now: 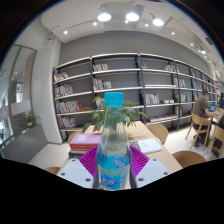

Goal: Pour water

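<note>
Clamping an upright, blue-capped water bottle (113,150) between both pads, the gripper (113,170) holds it above a library table (50,153); cap on, pouring has evidently not begun.

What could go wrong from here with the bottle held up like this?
1. The bottle is gripped low, between the tongs and their pink pads, with most of its height above the grip. It might swing or slip when tilted.
2. Its blue cap looks still on, so tilting now would likely pour nothing.
3. Books and papers lie on the table just beyond; a spill could wet them.
</note>
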The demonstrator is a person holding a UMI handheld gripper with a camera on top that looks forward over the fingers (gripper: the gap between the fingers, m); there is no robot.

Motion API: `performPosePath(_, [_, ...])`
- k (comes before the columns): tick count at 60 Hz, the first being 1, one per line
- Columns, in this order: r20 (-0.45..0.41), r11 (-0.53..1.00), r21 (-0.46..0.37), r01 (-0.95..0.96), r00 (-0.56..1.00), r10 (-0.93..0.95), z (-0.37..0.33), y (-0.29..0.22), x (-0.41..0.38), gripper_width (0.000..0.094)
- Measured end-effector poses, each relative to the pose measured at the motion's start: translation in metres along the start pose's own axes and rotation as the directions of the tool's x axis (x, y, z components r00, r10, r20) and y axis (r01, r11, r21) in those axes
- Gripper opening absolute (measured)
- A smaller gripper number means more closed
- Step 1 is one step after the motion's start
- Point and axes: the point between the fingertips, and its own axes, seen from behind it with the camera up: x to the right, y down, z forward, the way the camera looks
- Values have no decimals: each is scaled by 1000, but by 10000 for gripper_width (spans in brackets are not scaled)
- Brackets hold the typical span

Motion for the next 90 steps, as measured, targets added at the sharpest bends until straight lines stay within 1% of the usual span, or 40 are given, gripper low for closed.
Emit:
performPosePath(1, [-7,1000,-13,10,1000,-10,-9,-5,-1,421])
performPosePath(7, [-30,996,-72,61,998,-63,-4,30,20,421])
performPosePath(8, [-31,995,-76,67,997,-69,6,46,29,423])
performPosePath(9, [-32,994,-89,71,997,-74,6,46,27,423])
performPosePath(15, [-31,988,-119,99,994,-103,13,67,34,423])
performPosePath(16, [-32,987,-120,104,994,-109,20,80,40,423])
performPosePath(19, [-36,983,-138,118,992,-124,21,91,41,422])
performPosePath(22, [-39,978,-155,137,989,-144,22,99,42,436])
performPosePath(28, [-45,978,-165,127,990,-136,20,122,45,436])
performPosePath(30, [-47,975,-185,122,990,-133,17,133,46,445])
performPosePath(32, [-55,983,-141,120,990,-128,17,126,47,439])
performPosePath(36, [-66,985,-129,114,990,-123,13,128,48,458])
performPosePath(44, [-98,991,-90,98,989,-107,8,127,52,539])
performPosePath(46, [-117,988,-120,95,987,-109,8,135,57,560])
performPosePath(50, [-132,972,-209,111,981,-140,0,155,63,688])
performPosePath(53, [-139,958,-258,123,977,-163,-8,165,66,742])
performPosePath(55, [-138,951,-284,124,976,-169,-11,177,66,745])
performPosePath(62, [-141,932,-348,102,977,-160,-48,193,64,744])
performPosePath(68, [-140,906,-416,82,978,-153,-91,212,56,741])
performPosePath(72, [-130,891,-447,79,980,-152,-119,219,43,742])
performPosePath(75, [-127,882,-467,71,981,-147,-139,220,31,743])
performPosePath(81, [-102,880,-474,42,990,-102,-168,210,-3,745])
performPosePath(86, [-82,890,-454,49,992,-96,-186,188,-27,744])
performPosePath(90, [-66,906,-419,64,993,-101,-195,163,-47,744])
